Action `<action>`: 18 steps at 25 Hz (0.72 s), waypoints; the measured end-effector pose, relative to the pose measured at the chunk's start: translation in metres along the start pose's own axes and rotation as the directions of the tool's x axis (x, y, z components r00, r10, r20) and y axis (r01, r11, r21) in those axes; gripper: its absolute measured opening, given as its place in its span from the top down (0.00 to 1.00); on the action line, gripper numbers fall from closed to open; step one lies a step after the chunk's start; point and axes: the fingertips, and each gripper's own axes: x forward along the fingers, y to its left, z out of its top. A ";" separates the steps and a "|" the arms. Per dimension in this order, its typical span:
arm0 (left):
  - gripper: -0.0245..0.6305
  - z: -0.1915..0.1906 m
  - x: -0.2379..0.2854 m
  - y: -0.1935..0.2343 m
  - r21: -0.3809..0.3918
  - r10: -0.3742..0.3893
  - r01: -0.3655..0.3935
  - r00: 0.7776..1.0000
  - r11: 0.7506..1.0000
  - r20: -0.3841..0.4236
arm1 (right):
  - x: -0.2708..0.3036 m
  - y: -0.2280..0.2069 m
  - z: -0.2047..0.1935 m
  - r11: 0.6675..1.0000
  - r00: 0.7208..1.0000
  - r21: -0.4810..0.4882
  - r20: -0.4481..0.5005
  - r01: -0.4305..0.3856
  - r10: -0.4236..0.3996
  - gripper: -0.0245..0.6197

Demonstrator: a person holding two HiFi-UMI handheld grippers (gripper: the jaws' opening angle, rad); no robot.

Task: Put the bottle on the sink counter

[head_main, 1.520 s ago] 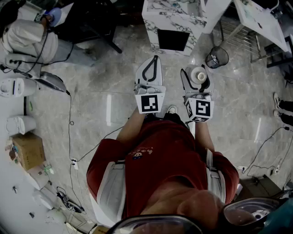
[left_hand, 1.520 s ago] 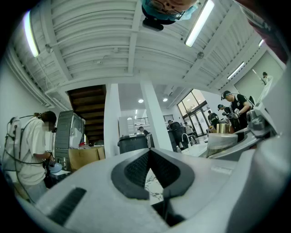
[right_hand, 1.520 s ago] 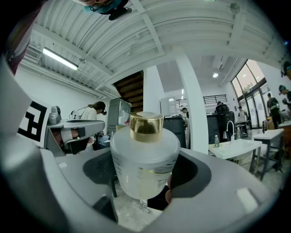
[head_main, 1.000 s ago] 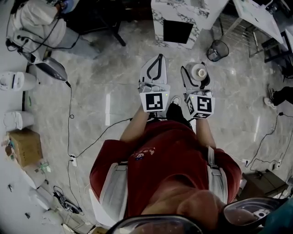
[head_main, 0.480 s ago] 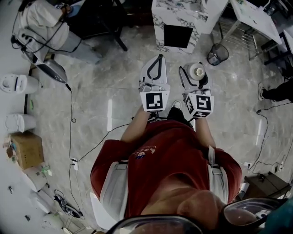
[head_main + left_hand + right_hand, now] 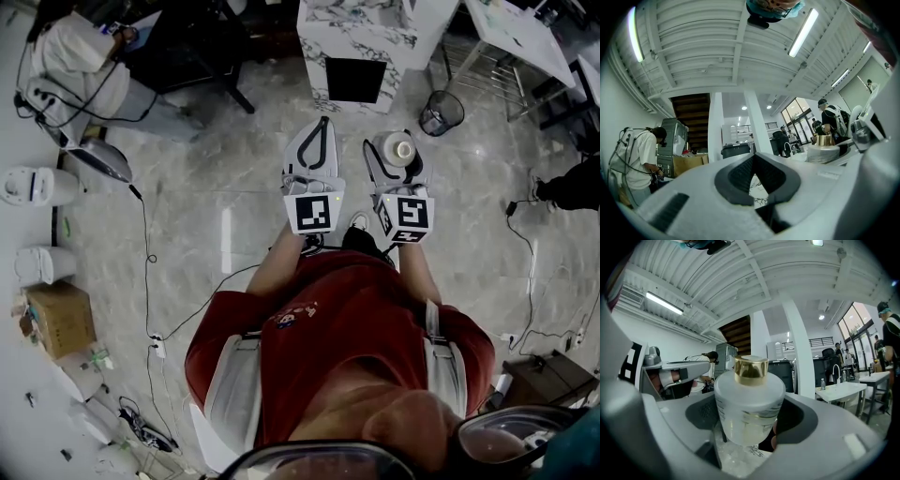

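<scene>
I have my right claw (image 6: 396, 142) clamped wide on the frosted, gold-capped bottle (image 6: 749, 399), held upright above the floor (image 6: 206, 187) short of the marble table (image 6: 319, 52), while my left claw (image 6: 322, 122) beside it is closed, empty.

The left arm (image 6: 277, 266) and right arm (image 6: 413, 274) stretch forward side by side, the left claw (image 6: 322, 124) with its jaws closed together on nothing, the right claw (image 6: 399, 141) just beside it clamped around an upright bottle (image 6: 404, 151).
</scene>
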 end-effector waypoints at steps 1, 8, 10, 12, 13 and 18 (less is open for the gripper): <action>0.96 -0.001 0.006 -0.001 0.008 -0.004 0.004 1.000 1.000 0.000 | 0.005 -0.004 0.000 1.000 1.000 -0.001 -0.001 0.002 -0.002 0.43; 0.96 -0.011 0.047 -0.003 0.034 -0.012 0.012 1.000 0.999 0.002 | 0.038 -0.032 0.002 1.000 1.000 -0.006 0.002 0.002 -0.002 0.43; 0.96 -0.014 0.061 -0.004 0.005 -0.002 0.002 1.000 1.000 0.004 | 0.048 -0.041 0.003 1.000 1.000 -0.005 0.001 -0.001 0.001 0.43; 0.96 -0.017 0.074 -0.005 -0.025 0.006 -0.006 1.000 1.000 0.009 | 0.059 -0.049 0.004 1.000 1.000 -0.001 0.000 -0.003 0.003 0.43; 0.96 -0.018 0.080 -0.005 -0.052 0.015 -0.014 1.000 0.999 0.014 | 0.063 -0.052 0.004 1.000 1.000 0.002 -0.001 -0.006 0.006 0.43; 0.96 -0.021 0.107 -0.013 -0.058 0.027 -0.027 1.000 0.998 0.012 | 0.079 -0.071 0.010 1.000 1.000 -0.009 0.006 -0.023 0.023 0.43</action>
